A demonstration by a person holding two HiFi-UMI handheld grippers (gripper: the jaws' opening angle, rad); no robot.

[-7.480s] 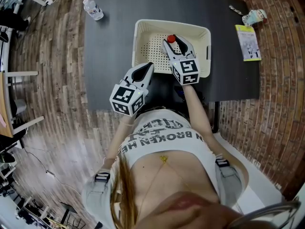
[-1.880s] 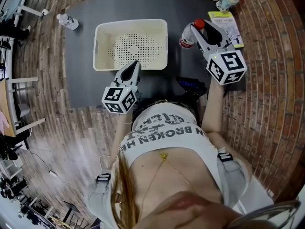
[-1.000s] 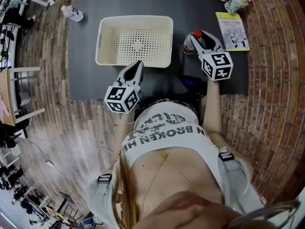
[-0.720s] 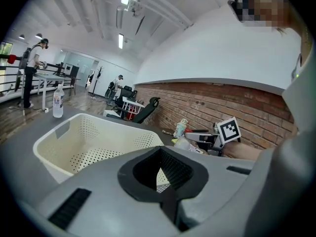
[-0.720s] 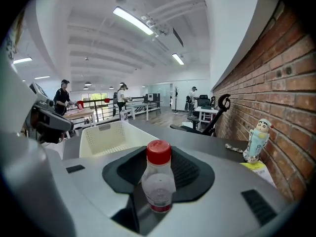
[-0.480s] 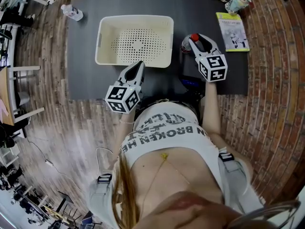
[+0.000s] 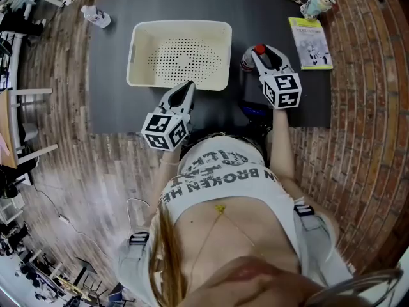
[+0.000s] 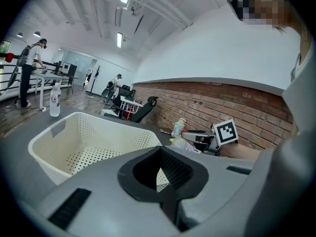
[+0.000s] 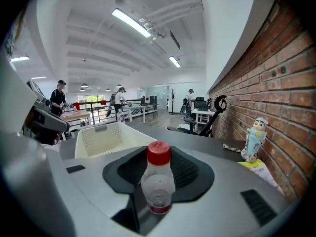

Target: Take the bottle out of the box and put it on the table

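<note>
A small clear bottle [image 7: 250,56] with a red cap stands upright on the dark table [image 7: 115,101], just right of the cream perforated basket [image 7: 144,37]. My right gripper [image 7: 258,57] is shut on the bottle. In the right gripper view the bottle [image 9: 158,179] sits between the jaws, with the basket [image 9: 106,137] behind it to the left. My left gripper [image 7: 186,92] hovers at the basket's near edge, shut and holding nothing. In the left gripper view the basket [image 8: 49,147] looks empty.
Another water bottle [image 7: 97,16] stands at the table's far left corner. A yellow booklet [image 7: 310,42] and a cartoon figurine [image 7: 314,4] lie at the far right. The table's near edge runs just below both grippers. A brick wall [image 9: 276,93] borders the right side.
The right gripper carried the bottle out of the basket to its right, then came down and slightly toward me. The left gripper stayed put.
</note>
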